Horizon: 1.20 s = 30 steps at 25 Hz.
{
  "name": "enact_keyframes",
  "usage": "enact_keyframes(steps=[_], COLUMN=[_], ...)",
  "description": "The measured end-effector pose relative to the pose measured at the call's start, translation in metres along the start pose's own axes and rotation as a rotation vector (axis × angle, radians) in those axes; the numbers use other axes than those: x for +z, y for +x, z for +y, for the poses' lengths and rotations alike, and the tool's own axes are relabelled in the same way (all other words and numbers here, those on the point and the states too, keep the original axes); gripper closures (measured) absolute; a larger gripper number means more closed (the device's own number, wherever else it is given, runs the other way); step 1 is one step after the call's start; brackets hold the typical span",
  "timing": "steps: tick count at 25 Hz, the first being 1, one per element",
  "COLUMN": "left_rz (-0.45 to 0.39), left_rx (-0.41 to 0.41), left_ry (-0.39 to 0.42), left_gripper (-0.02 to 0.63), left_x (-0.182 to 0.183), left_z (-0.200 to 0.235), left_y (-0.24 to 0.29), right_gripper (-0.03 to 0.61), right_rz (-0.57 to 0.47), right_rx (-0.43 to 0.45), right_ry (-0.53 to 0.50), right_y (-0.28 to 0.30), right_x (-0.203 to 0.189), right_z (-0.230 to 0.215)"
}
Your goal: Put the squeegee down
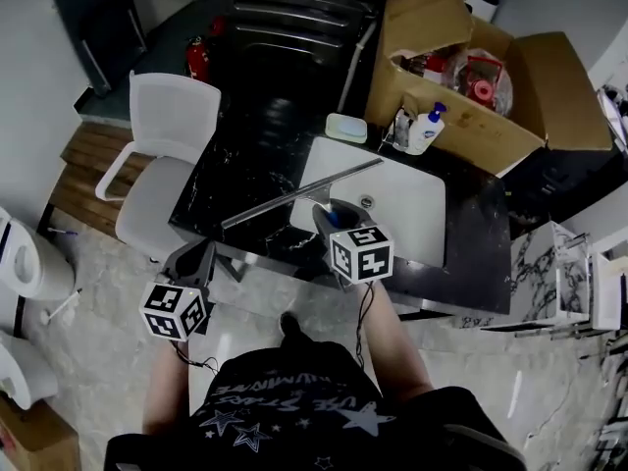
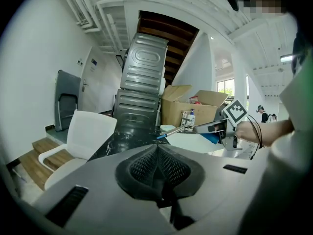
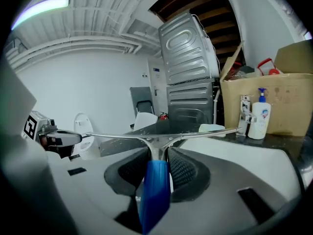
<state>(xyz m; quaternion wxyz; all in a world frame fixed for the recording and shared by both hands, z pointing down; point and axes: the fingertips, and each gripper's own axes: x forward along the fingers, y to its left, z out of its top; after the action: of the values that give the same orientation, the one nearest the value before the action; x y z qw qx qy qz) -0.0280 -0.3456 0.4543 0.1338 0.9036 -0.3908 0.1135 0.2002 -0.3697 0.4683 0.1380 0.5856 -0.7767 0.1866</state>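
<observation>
The squeegee [image 1: 299,194] has a long metal blade and a blue handle [image 3: 155,190]. It hangs above the black marble counter [image 1: 245,180] and the white sink [image 1: 402,204], its blade slanting from lower left to upper right. My right gripper [image 1: 331,216] is shut on the blue handle, and the blade [image 3: 161,137] lies crosswise just past its pads. My left gripper [image 1: 196,255] is off the counter's near left corner, over the floor, with its pads [image 2: 157,148] together and nothing between them. In the left gripper view the squeegee [image 2: 178,129] and the right gripper [image 2: 215,128] show at the right.
A white chair [image 1: 162,145] stands at the counter's left. Behind the sink are a soap bottle [image 1: 425,129], a faucet [image 3: 244,112], a soap dish [image 1: 345,128] and an open cardboard box [image 1: 461,77]. A metal appliance [image 1: 294,27] stands at the back, and a toilet [image 1: 25,258] at far left.
</observation>
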Motion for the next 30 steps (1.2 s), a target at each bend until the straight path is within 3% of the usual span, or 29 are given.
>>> enact_keyframes(steps=[8,17,30], left_rz=[-0.028,-0.035,-0.006], left_rx=[0.129,0.228,0.266], left_ry=[-0.03,-0.057,-0.073], left_gripper=[0.595,0.595,0.595], left_x=[0.015,0.027,0.028], left_z=[0.044,0.084,0.109], left_y=[0.018,0.051,0.09], right_gripper=[0.439,0.439,0.439], right_rz=[0.029,0.086,0.172], right_rx=[0.14,0.22,0.209], right_ry=[-0.081,-0.133,-0.149], right_y=[0.086,0.169,0.243], right_x=[0.036,0.055,0.042], right_z=[0.008,-0.003,-0.029])
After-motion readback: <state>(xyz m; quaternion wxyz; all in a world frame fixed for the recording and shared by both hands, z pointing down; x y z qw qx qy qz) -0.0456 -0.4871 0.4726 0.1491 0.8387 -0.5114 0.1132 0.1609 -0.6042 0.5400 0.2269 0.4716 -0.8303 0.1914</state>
